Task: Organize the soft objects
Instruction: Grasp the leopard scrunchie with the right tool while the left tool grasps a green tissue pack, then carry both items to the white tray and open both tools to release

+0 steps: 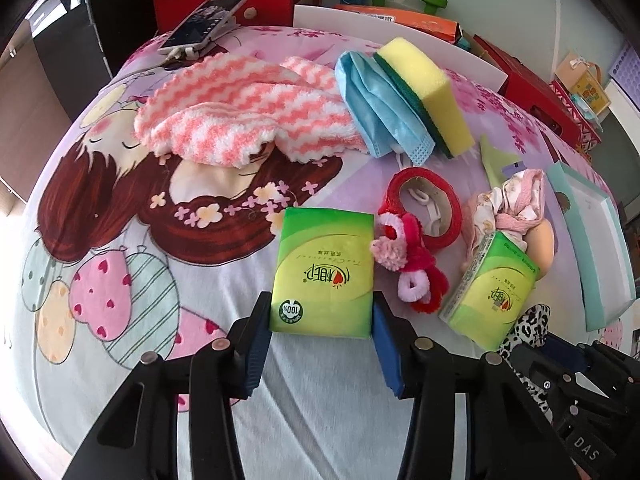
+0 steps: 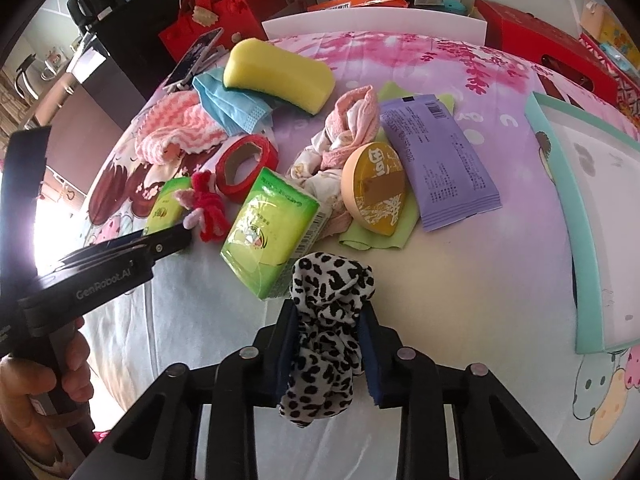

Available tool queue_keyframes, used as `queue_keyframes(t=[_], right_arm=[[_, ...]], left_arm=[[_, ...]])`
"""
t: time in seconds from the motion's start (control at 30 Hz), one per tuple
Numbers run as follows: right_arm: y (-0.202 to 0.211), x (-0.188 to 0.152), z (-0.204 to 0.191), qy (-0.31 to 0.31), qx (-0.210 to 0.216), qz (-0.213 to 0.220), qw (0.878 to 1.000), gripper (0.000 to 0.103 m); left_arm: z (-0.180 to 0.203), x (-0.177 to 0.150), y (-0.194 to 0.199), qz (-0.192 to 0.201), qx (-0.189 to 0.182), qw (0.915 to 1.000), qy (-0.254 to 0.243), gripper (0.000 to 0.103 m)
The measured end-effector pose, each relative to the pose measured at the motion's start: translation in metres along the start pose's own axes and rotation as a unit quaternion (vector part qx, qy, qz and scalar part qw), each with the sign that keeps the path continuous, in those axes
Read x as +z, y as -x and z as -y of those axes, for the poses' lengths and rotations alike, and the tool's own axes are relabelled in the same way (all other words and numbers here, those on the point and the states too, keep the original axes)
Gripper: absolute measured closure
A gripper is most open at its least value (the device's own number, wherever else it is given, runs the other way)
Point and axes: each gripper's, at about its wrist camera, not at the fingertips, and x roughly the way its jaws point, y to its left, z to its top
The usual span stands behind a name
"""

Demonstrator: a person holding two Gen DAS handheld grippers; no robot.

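My left gripper [image 1: 321, 320] is shut on a green tissue pack [image 1: 324, 268], its blue pads pressing the pack's near end on the cartoon bedsheet [image 1: 120, 240]. My right gripper [image 2: 330, 316] is shut on a crumpled leopard-print cloth [image 2: 326, 332], which sticks up between the pads and hangs below them. A second green tissue pack [image 2: 272, 232] lies tilted just beyond the cloth. A pink-and-white striped towel [image 1: 240, 112], a blue face mask [image 1: 380, 108], a yellow sponge [image 1: 424, 92] and a pink cloth bundle [image 2: 344, 136] lie farther back.
A red tape roll [image 1: 424, 208] and red fuzzy hair ties [image 1: 404, 272] lie between the two packs. A round beige case [image 2: 374, 188], a purple packet [image 2: 440, 160] and a teal tray [image 2: 560, 184] sit to the right. A phone [image 1: 204, 22], red bags and boxes line the back.
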Motion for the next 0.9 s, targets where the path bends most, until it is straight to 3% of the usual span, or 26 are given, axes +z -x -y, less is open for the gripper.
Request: queue_keyframes(t=[0.3, 0.43, 0.67, 0.9], right_arm=[[0.015, -0.001, 0.014, -0.025, 0.009, 0.022, 0.999, 0.081], [0.034, 0.003, 0.019, -0.023, -0.012, 0.048, 0.999, 0.081], [0.08, 0.026, 0.036, -0.043, -0.049, 0.111, 0.992, 0.081], [0.113, 0.057, 0.077, -0.107, -0.117, 0.159, 0.975, 0.081]], left_arm=[[-0.007, -0.003, 0.037, 0.02, 0.015, 0.9996, 0.012, 0.054], [-0.004, 0.003, 0.065, 0.048, 0.019, 0.9986, 0.011, 0.054], [0.023, 0.029, 0.101, 0.091, 0.005, 0.9958, 0.001, 0.054], [0.086, 0.06, 0.119, 0.123, -0.015, 0.9915, -0.039, 0.054]])
